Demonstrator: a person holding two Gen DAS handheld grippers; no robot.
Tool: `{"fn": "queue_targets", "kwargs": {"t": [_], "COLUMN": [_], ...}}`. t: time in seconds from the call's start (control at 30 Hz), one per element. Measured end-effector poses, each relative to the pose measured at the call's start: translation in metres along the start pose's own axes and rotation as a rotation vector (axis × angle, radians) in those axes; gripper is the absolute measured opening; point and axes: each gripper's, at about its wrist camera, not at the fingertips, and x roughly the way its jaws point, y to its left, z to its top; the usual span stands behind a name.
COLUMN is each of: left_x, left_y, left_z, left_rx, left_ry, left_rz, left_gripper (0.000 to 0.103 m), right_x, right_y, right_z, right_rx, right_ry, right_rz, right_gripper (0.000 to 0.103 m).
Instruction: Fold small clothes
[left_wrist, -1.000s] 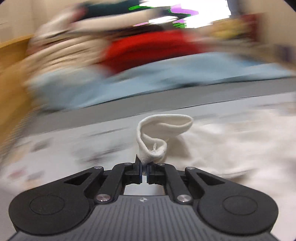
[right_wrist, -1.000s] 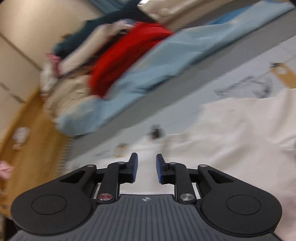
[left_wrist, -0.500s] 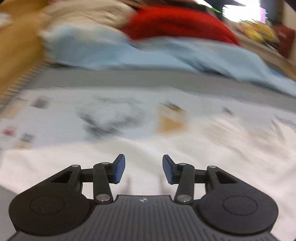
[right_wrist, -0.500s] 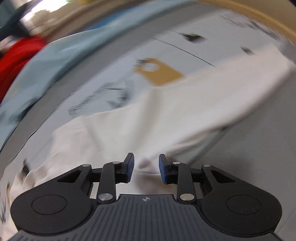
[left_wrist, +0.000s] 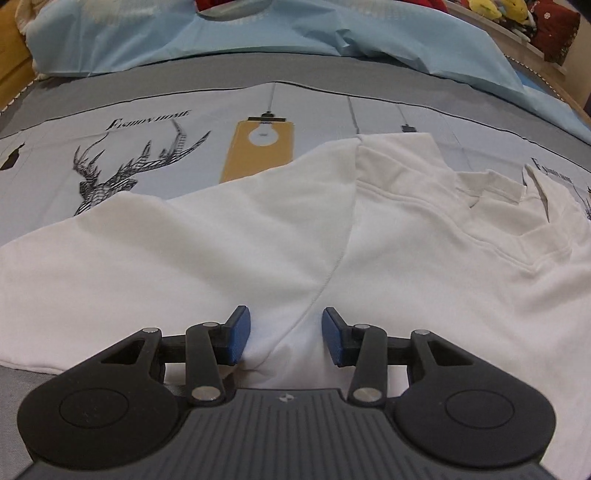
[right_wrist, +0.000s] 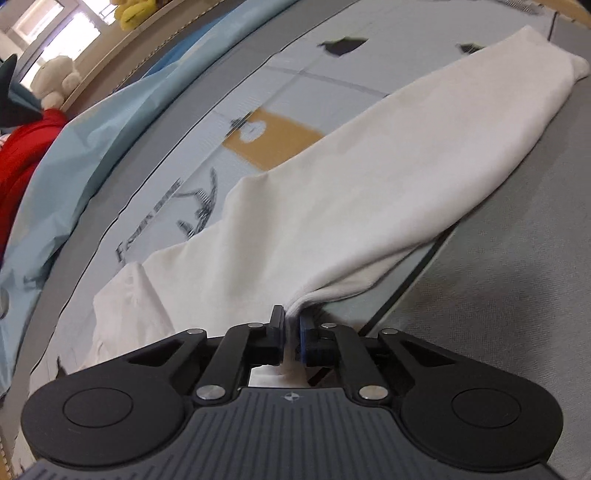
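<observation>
A white long-sleeved garment (left_wrist: 369, 236) lies spread on a printed bedsheet (left_wrist: 147, 140). In the left wrist view one sleeve is folded across the body, with a seam running down toward my left gripper (left_wrist: 282, 334), which is open and low over the cloth at the near edge. In the right wrist view the other sleeve (right_wrist: 388, 155) stretches away to the upper right. My right gripper (right_wrist: 291, 325) is shut on the garment's near edge, at the base of that sleeve, pinching up a small peak of cloth.
A light blue sheet (left_wrist: 258, 37) lies bunched along the far side of the bed, with red cloth (right_wrist: 22, 155) and plush toys (right_wrist: 55, 79) behind it. A grey border (right_wrist: 517, 258) of the bedding lies to the right of the garment.
My left gripper let go of the white sleeve cuff it held and now hovers open over the garment. My right gripper swung onto the garment's edge and closed on it.
</observation>
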Motion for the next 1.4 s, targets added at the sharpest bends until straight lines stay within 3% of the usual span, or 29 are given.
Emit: {"fn": "queue_targets", "kwargs": {"t": [0.23, 0.33, 0.43, 0.53, 0.6, 0.63, 0.73, 0.83, 0.93, 1.07, 1.13, 1.3, 1.4], "left_x": [0.014, 0.014, 0.012, 0.002, 0.0, 0.004, -0.001, -0.027, -0.058, -0.102, -0.125, -0.15, -0.146], "left_y": [-0.027, -0.034, -0.022, -0.01, -0.011, -0.012, -0.018, -0.014, -0.01, -0.013, -0.01, 0.005, 0.01], "left_z": [0.004, 0.001, 0.005, 0.011, 0.009, 0.004, -0.011, -0.021, -0.038, -0.067, -0.087, -0.147, -0.185], "left_rx": [0.096, 0.144, 0.096, 0.011, 0.034, 0.064, 0.171, 0.146, 0.141, 0.235, 0.237, 0.108, 0.039], "left_ry": [0.01, 0.001, 0.02, 0.017, 0.029, 0.074, 0.085, 0.085, 0.087, 0.076, 0.072, 0.13, 0.221], "left_rz": [-0.08, -0.052, -0.006, -0.067, -0.109, -0.103, -0.013, -0.002, -0.069, -0.045, -0.081, -0.198, -0.229], "left_gripper": [0.047, 0.05, 0.05, 0.048, 0.048, 0.048, 0.049, 0.048, 0.048, 0.048, 0.048, 0.038, 0.03], "right_x": [-0.006, 0.001, -0.001, -0.006, -0.009, -0.012, -0.032, -0.073, -0.111, -0.172, -0.197, -0.228, -0.222], "right_y": [-0.029, -0.03, -0.025, -0.03, -0.034, -0.035, -0.044, -0.047, -0.048, -0.058, -0.067, -0.107, -0.134], "right_z": [0.015, 0.016, 0.017, 0.019, 0.017, 0.015, 0.01, 0.006, 0.002, -0.018, -0.036, -0.084, -0.106], "right_rx": [0.063, 0.048, 0.006, 0.02, 0.013, 0.012, 0.03, 0.001, -0.078, -0.172, -0.239, -0.324, -0.33], "right_ry": [-0.079, -0.047, -0.032, -0.005, 0.025, 0.041, 0.072, 0.023, -0.001, -0.031, -0.025, 0.037, 0.125], "right_rz": [-0.103, -0.078, -0.077, -0.054, -0.047, -0.045, -0.033, -0.006, 0.026, 0.083, 0.106, 0.119, 0.096], "right_gripper": [0.006, 0.009, 0.017, 0.022, 0.026, 0.029, 0.031, 0.031, 0.031, 0.031, 0.031, 0.031, 0.031]}}
